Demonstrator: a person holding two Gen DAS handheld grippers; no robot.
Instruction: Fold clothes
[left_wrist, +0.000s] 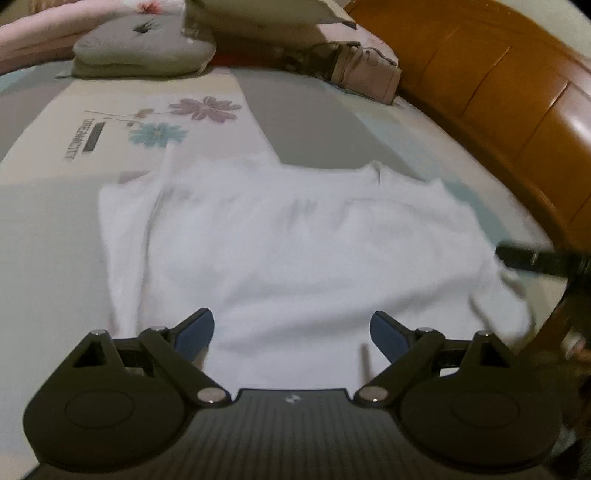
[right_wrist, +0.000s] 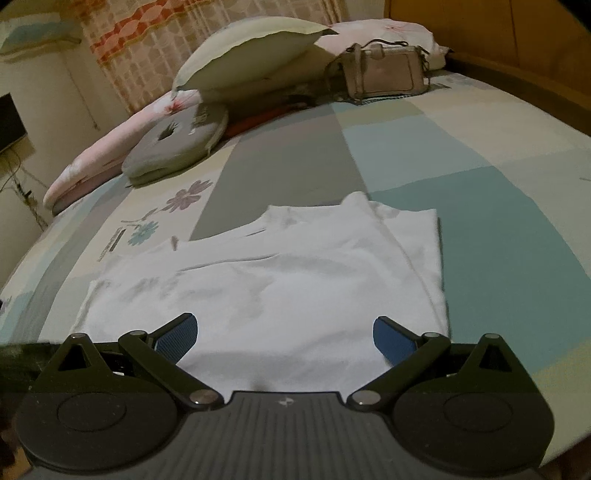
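The wide bed sheet of grey, cream and pale teal patches (right_wrist: 480, 155) spreads under everything I see, with purple and teal flowers printed on it. Beside those flowers runs a line of dark capital letters (left_wrist: 79, 138); it seems to start with "DREAM", though the rest is too blurred for me to read. The curved orange-brown wooden headboard (left_wrist: 498, 92) borders the bed on one side. Near it sits a beige leather handbag (right_wrist: 384, 74), with a flat grey cushion (right_wrist: 177, 147) further along.

The white cotton T-shirt (right_wrist: 280, 280) lies flat and partly folded on the sheet, directly ahead of both my tools. My left gripper (left_wrist: 293, 332) is spread wide, empty, the shirt's near edge showing between its blue pads. My right gripper (right_wrist: 284, 338) gapes likewise, gripping nothing, over the shirt's near hem.
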